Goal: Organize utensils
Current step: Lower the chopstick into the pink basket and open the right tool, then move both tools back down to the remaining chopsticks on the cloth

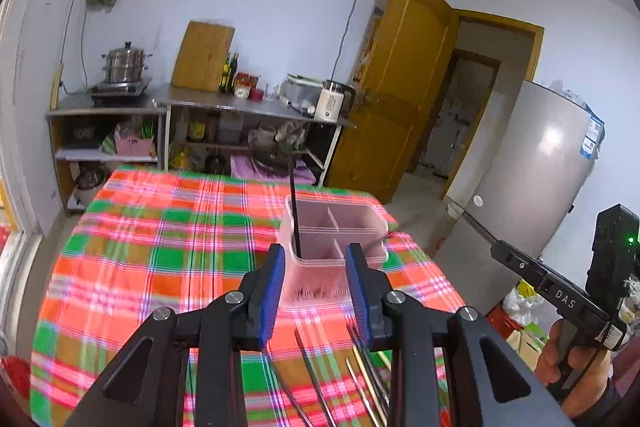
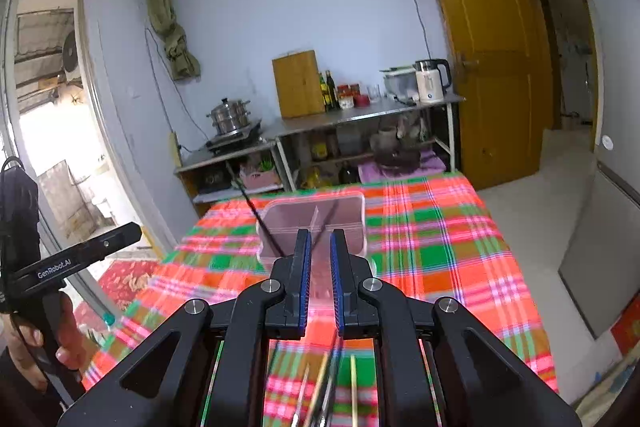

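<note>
left wrist: above near table edge, facing 12 o'clock, close | right wrist: same | shared: translucent pink divided plastic bin [image 1: 335, 231] [image 2: 314, 223], plaid tablecloth [image 1: 160, 247] [image 2: 440, 247]

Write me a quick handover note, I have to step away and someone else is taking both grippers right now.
Left gripper: open, empty, aimed at the pink divided container on the plaid tablecloth.
Right gripper: jaws narrowly apart; a dark stick runs between them, but whether it is held is unclear.
Done: one dark chopstick stands in the container's left compartment.
Left: the loose chopsticks lying on the cloth near you need sorting into the container.
</note>
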### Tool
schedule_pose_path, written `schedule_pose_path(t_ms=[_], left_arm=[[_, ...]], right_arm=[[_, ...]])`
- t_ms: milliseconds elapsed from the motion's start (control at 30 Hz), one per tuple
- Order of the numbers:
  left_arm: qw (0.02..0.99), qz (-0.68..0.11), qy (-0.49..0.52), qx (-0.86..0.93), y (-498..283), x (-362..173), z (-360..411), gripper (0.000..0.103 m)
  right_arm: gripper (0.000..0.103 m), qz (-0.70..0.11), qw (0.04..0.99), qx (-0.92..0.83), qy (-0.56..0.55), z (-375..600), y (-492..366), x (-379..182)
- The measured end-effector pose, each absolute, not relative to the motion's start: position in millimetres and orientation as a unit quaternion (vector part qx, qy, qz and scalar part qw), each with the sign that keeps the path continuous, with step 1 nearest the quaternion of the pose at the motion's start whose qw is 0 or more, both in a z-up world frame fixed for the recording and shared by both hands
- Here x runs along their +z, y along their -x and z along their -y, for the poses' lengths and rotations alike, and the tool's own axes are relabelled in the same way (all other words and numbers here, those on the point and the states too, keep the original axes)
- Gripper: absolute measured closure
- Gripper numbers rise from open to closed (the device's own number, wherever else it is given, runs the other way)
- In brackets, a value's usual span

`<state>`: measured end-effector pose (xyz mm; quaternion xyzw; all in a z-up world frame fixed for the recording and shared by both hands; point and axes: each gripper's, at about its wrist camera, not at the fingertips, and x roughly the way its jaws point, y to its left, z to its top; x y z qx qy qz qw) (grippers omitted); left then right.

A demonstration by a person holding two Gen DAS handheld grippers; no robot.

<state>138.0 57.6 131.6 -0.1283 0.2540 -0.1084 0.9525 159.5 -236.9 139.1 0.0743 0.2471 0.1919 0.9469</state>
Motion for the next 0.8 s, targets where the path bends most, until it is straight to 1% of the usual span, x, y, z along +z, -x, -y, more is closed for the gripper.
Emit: schedule_pose_path(t_ms=[367,800], left_arm=[[0.945,-0.288,0.123,-0.092,-87.8,72.8,-49.5,0.072],[0.934,-0.324,0.117,-0.092,-83.8,31.3,-38.0,0.072]], right_arm=[[0.093,-0.289,0.936,0.191,-0.060,238.7,-114.3,88.8],[0.093,-0.319,0.927,0.192,-0.039,227.9,-102.9,55.0]])
